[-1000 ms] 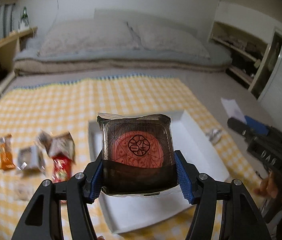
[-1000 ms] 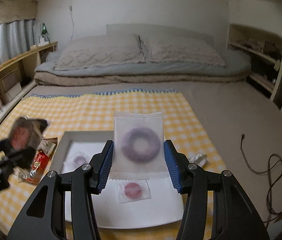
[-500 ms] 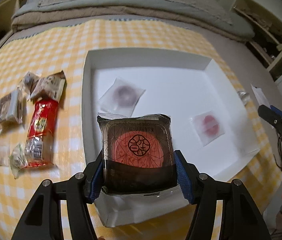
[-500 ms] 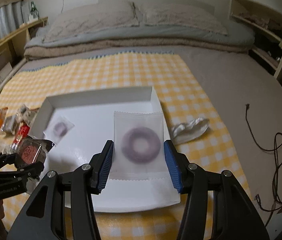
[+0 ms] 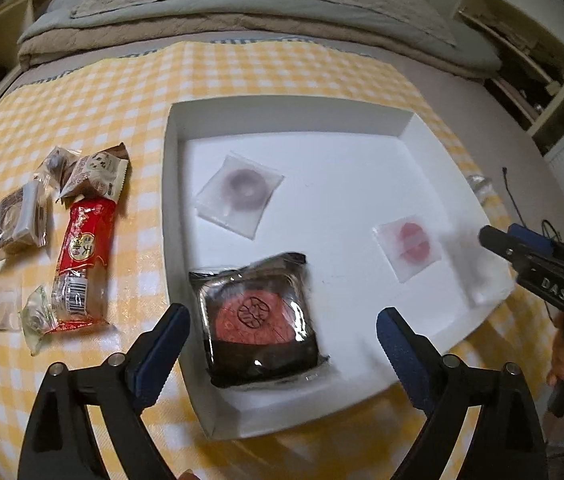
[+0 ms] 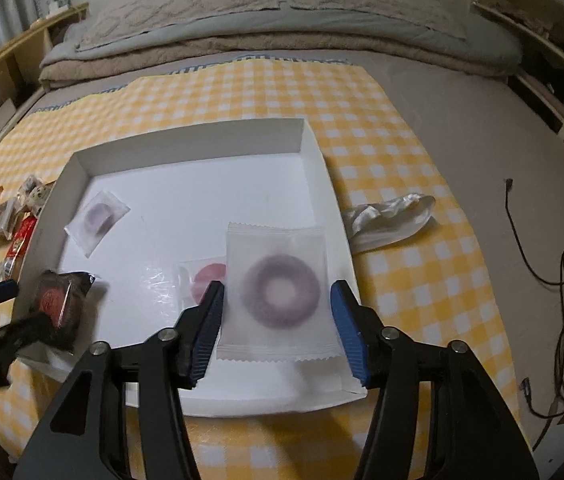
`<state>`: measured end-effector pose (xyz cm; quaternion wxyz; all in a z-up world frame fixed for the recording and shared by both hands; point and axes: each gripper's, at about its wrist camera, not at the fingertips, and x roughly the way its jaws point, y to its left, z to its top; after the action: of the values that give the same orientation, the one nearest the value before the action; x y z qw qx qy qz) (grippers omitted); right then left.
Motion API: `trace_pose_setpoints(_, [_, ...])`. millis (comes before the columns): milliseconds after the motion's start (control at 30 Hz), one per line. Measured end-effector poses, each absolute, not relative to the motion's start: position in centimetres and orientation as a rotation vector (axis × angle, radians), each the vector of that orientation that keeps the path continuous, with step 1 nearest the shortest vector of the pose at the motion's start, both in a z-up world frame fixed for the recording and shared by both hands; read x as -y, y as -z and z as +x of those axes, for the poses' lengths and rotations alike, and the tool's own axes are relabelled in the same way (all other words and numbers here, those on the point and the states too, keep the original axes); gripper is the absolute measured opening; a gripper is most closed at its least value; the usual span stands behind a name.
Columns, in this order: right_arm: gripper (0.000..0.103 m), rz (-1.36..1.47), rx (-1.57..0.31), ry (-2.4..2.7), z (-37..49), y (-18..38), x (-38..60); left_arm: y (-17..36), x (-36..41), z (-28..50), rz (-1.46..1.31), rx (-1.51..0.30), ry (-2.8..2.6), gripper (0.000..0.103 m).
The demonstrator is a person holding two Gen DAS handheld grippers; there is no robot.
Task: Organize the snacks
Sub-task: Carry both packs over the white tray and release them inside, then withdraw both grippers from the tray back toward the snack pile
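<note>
Right wrist view: right gripper (image 6: 278,322) fingers just parting around the ring-sweet packet (image 6: 278,292); left gripper (image 5: 282,354) wide apart over the dark cake pack (image 5: 260,316). Packet may drop onto the red sweet (image 6: 208,276), cluttering the tray (image 6: 186,148).

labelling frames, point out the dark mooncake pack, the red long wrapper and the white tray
dark mooncake pack (image 5: 256,316): left wrist view, on its red centre.
red long wrapper (image 5: 82,250): left wrist view, mid-body.
white tray (image 5: 282,120): left wrist view, far wall.

— How many packets lie in the shallow white cardboard tray (image 5: 170,184)?
— Four: two frosted sachets with purple rings (image 5: 240,194) (image 6: 278,292), one frosted sachet with a red disc (image 5: 409,246), one dark square pack with a red cake (image 5: 260,316).
— And at nine o'clock, on the yellow checked cloth (image 5: 130,80)?
— About seven wrapped snacks (image 5: 82,248).
</note>
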<state>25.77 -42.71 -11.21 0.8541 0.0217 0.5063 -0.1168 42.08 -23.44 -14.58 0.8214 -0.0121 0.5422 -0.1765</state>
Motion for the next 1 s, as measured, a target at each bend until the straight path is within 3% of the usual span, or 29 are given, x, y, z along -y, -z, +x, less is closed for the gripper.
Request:
trace_pose_setpoints(67, [0.073,0.07,-1.092,0.256,25.7,11.5,43.2,14.4,23.2,41.6,-0.022,-1.153,0.382,0.094])
trace_pose_setpoints(467, [0.087,0.099,-1.128,0.24,23.9,11.0,43.1,12.3,22.1,38.3,0.032,-1.108,0.402,0.097])
trace_pose_setpoints(600, [0.103,0.074,-1.105,0.251,23.2,10.5,42.4,11.9,21.8,37.7,0.043,-1.099,0.404,0.103])
trace_pose_setpoints(1000, [0.103,0.052,-0.995,0.318,21.2,8.4,40.9,9.8,20.0,35.7,0.067,-1.048,0.387,0.103])
